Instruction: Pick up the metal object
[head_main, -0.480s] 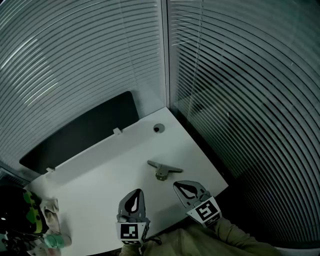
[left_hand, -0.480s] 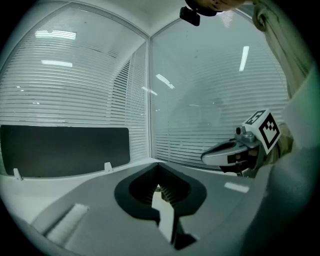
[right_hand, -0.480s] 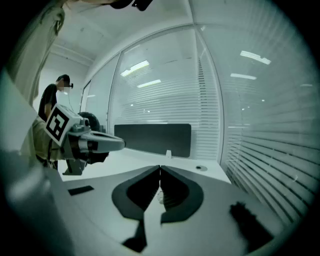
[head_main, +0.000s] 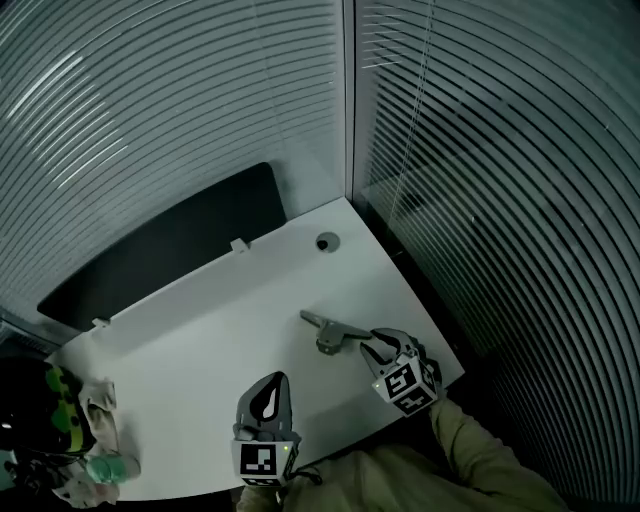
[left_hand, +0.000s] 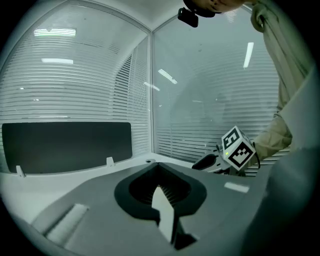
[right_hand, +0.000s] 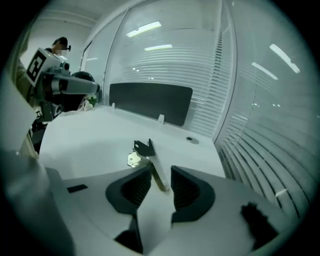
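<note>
The metal object (head_main: 330, 332), a flat bar with a bracket on its far part, lies on the white table (head_main: 200, 340). My right gripper (head_main: 372, 345) is at the bar's near end. In the right gripper view the bar (right_hand: 150, 159) runs back between the jaws of that gripper (right_hand: 161, 182), which stand open with a gap on each side of it. My left gripper (head_main: 268, 392) hangs over the table's front edge, left of the object and apart from it. Its jaws (left_hand: 161, 187) meet, with nothing between them.
A round cable hole (head_main: 327, 242) sits near the table's far corner. A dark panel (head_main: 160, 250) lines the back edge. Slatted glass walls (head_main: 480, 180) close in behind and to the right. Green and pale clutter (head_main: 90, 430) lies at the table's left end.
My right gripper has moved forward along the table to the metal object, whose near end now lies between its jaws. The left gripper has stayed put.
</note>
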